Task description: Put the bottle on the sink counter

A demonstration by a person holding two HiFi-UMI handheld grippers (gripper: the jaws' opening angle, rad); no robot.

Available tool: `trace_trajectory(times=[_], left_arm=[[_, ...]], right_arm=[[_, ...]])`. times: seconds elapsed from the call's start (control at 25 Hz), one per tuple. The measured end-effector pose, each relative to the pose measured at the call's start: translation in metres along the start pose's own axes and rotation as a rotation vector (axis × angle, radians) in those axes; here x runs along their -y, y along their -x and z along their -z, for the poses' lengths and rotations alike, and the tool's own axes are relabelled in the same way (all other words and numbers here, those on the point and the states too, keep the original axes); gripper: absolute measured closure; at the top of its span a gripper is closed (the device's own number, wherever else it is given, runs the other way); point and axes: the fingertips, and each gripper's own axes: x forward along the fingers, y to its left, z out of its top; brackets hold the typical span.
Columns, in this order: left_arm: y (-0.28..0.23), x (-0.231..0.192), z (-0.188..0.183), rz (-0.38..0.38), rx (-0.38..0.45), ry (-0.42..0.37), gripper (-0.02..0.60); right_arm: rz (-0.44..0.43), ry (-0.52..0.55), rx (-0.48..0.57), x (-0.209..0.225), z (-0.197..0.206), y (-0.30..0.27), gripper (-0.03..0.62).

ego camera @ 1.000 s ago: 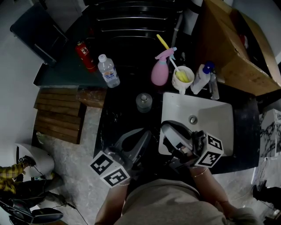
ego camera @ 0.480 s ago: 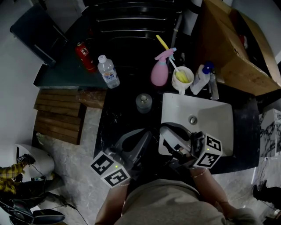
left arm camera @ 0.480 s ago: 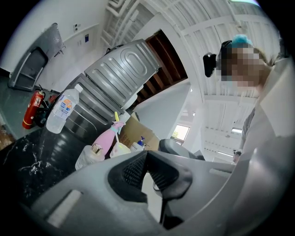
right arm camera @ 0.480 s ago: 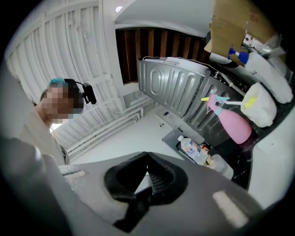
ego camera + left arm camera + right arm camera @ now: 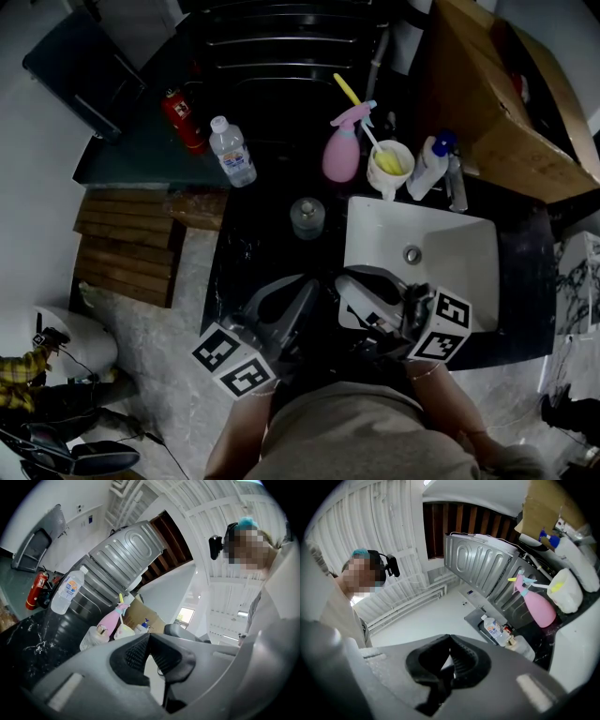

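Well away from both tools, a clear plastic water bottle with a white cap (image 5: 232, 152) stands upright at the far left of the black marble counter (image 5: 246, 255), just beside a red fire extinguisher (image 5: 185, 120). Its base sits about where the counter meets a dark green surface, and the head view does not settle which of the two carries it. The left tool (image 5: 309, 289) is closed on nothing; its own view shows the ribbed pads meeting with only air past them, and the bottle (image 5: 68, 590) small in the distance. The right tool (image 5: 349, 283) is likewise closed and empty, held at the near rim of the white rectangular sink basin (image 5: 450, 258). Between the tools and the bottle stands a small glass jar with a metal lid (image 5: 307, 217), whose contents are too dim to read. Behind the basin are a pink spray bottle (image 5: 341, 150), a white cup holding something yellow (image 5: 390, 169) and a white bottle with a blue cap (image 5: 429, 167). A brown cardboard box (image 5: 506, 103) is cut off at the upper right edge.
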Motion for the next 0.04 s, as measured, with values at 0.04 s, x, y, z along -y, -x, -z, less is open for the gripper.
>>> trace_trajectory(times=[0.04], left_arm=[[0.0, -0.0001, 0.0, -0.002, 0.0, 0.0, 0.575]], right_arm=[[0.001, 0.001, -0.001, 0.0, 0.0, 0.0003, 0.591]])
